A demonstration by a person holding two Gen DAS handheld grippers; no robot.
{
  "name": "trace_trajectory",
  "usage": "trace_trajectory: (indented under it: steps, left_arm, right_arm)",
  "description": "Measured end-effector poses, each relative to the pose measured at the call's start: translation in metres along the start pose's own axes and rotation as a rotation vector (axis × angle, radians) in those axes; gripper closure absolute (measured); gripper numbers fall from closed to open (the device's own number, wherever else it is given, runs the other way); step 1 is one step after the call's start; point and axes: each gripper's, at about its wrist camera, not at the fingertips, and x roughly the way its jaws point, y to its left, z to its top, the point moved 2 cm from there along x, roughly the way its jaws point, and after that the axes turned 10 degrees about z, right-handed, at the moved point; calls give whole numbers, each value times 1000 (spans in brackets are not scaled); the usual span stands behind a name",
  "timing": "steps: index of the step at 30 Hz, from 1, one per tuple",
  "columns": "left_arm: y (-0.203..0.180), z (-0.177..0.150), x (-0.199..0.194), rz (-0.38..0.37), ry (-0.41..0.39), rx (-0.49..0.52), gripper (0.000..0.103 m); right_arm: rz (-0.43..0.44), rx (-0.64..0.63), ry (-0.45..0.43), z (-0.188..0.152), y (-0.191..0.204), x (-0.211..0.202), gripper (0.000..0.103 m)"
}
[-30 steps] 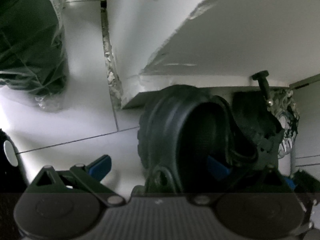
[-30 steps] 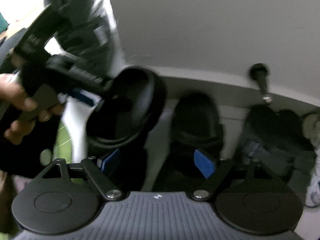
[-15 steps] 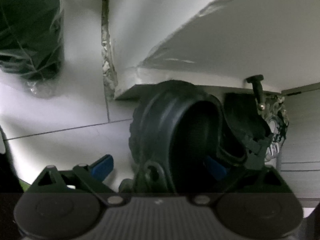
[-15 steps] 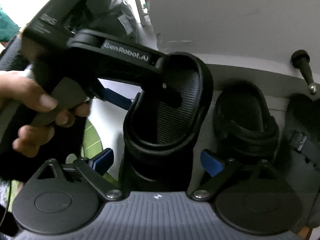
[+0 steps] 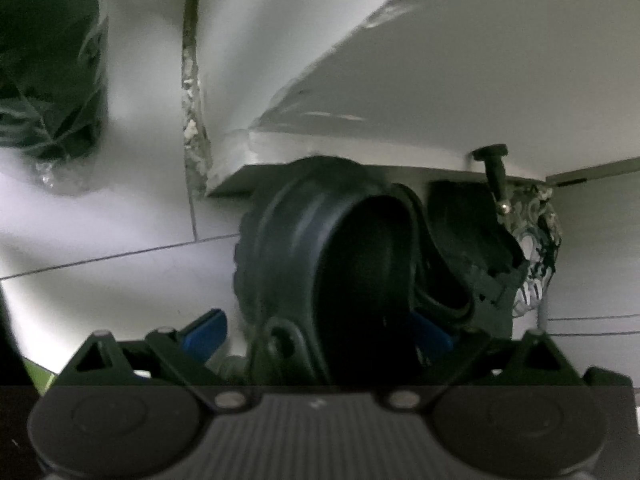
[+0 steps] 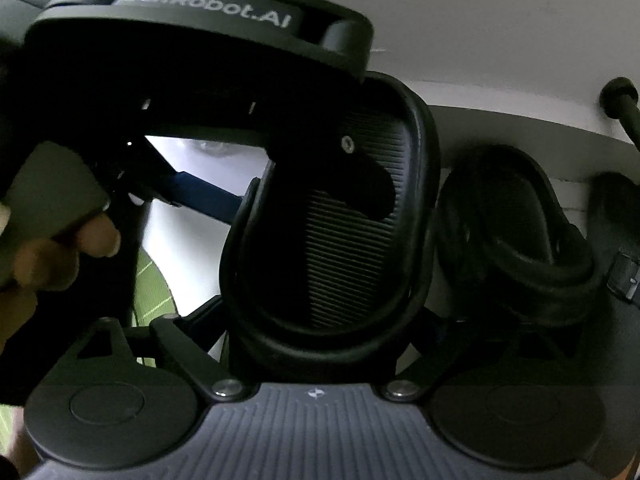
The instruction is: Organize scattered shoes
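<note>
Slipper [image 5: 320,280], black and rubbery, sits between the jaws of the left gripper [image 5: 320,328], which stand wide around its heel end; its long axis runs straight ahead, toe toward the white wall [image 5: 460,80]. The right gripper [image 6: 320,320] has the same slipper [image 6: 332,232] between its jaws, ribbed insole facing up, but whether they press it cannot be told. Just right of the jaws a second black slipper [image 6: 516,236] lies parallel on the floor [image 5: 100,260], with a black doorstop [image 5: 494,168] on the wall beyond and a patterned shoe [image 5: 536,248] further right.
</note>
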Motion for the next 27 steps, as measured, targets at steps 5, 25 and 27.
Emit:
trace_trajectory:
  steps: [5,25,27]
  left_arm:
    - [-2,-2,6,-11,27,6,4]
    - [3,-2,9,23,29,-22,3]
    - [-9,-13,13,29,13,-51,3]
  right_arm:
    - [-15,-16,76,-11,2,-2,11]
    - [-11,88,-35,2,-31,5,15]
    - [-6,87,-36,2,-32,5,15]
